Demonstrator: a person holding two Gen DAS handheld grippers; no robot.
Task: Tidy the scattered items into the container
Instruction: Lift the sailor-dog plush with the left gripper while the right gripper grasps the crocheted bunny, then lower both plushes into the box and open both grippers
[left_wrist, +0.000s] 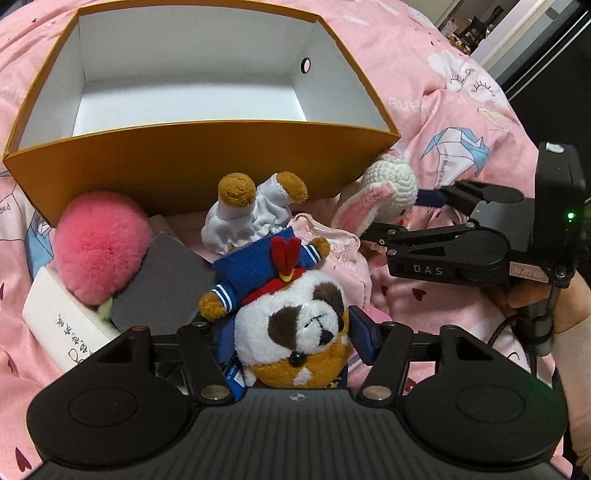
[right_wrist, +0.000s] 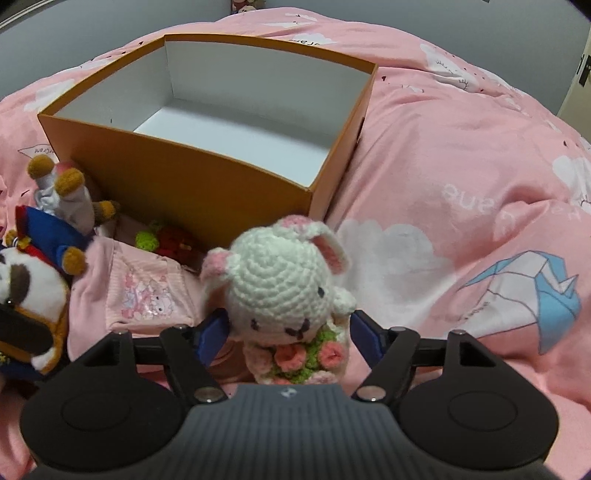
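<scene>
Left wrist view: the left gripper (left_wrist: 291, 332) straddles the plush dog's (left_wrist: 295, 332) head, jaws spread, not visibly pinching; it lies upside down before the empty orange box (left_wrist: 184, 162) beside a pink pompom (left_wrist: 99, 247). Soft and light, it looks best squeezed at the head.

Right wrist view: the right gripper (right_wrist: 288, 325), likewise spread, brackets the crochet bunny (right_wrist: 284, 288); only here does a red knit toy (right_wrist: 173, 240) show against the box.

Each matte black claw (left_wrist: 384, 218) has blue pads (right_wrist: 364, 330), silver screws, "DAS" lettering, a green light, and seemingly a black cable.
</scene>
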